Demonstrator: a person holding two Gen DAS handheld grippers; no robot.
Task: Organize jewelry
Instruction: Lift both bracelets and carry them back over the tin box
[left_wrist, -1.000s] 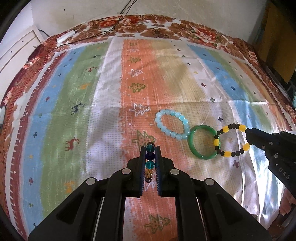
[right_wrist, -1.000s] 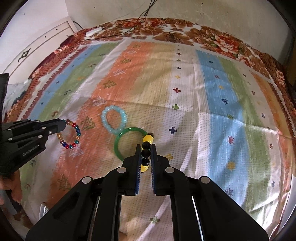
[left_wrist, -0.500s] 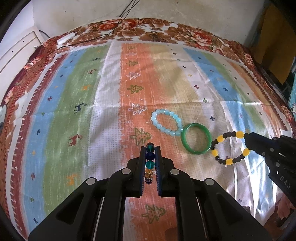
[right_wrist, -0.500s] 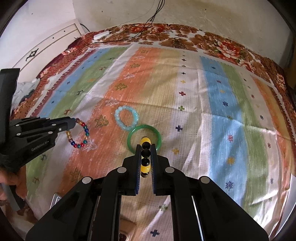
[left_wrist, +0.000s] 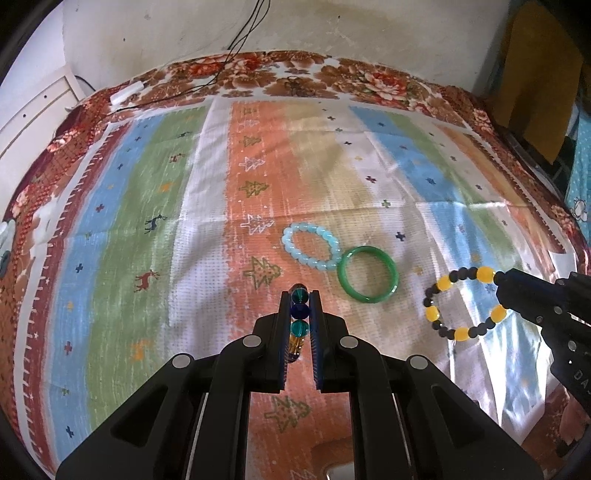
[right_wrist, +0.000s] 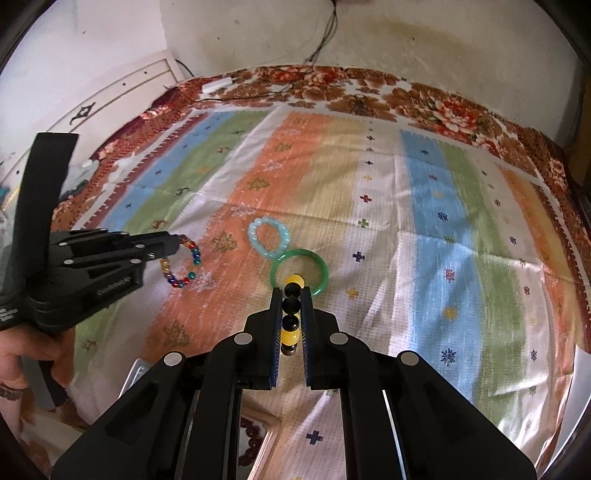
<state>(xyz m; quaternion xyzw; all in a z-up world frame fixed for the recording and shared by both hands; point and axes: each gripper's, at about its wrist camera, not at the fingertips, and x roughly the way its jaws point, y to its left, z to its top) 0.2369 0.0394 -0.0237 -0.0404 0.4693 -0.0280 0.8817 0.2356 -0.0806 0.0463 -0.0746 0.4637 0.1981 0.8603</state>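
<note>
My left gripper (left_wrist: 300, 299) is shut on a multicoloured bead bracelet (right_wrist: 181, 265) and holds it above the cloth; the beads show between its jaws (left_wrist: 298, 314). My right gripper (right_wrist: 291, 295) is shut on a yellow-and-black bead bracelet (left_wrist: 463, 302), also lifted. A pale blue bead bracelet (left_wrist: 311, 246) lies on the striped cloth, touching a green bangle (left_wrist: 369, 274) to its right. Both also show in the right wrist view, the blue bracelet (right_wrist: 268, 237) and the bangle (right_wrist: 300, 272) just beyond my right fingertips.
The striped cloth (left_wrist: 184, 206) covers a bed with a floral border. A white cable block (left_wrist: 127, 94) with black cables lies at the far left edge. A shiny tray with dark red beads (right_wrist: 255, 439) sits under my right gripper at the near edge. A white cabinet (right_wrist: 122, 96) stands left.
Both grippers have lifted and pulled back toward the near edge with their bracelets. The yellow-and-black bracelet has moved clear of the green bangle. The blue bracelet and bangle have not moved.
</note>
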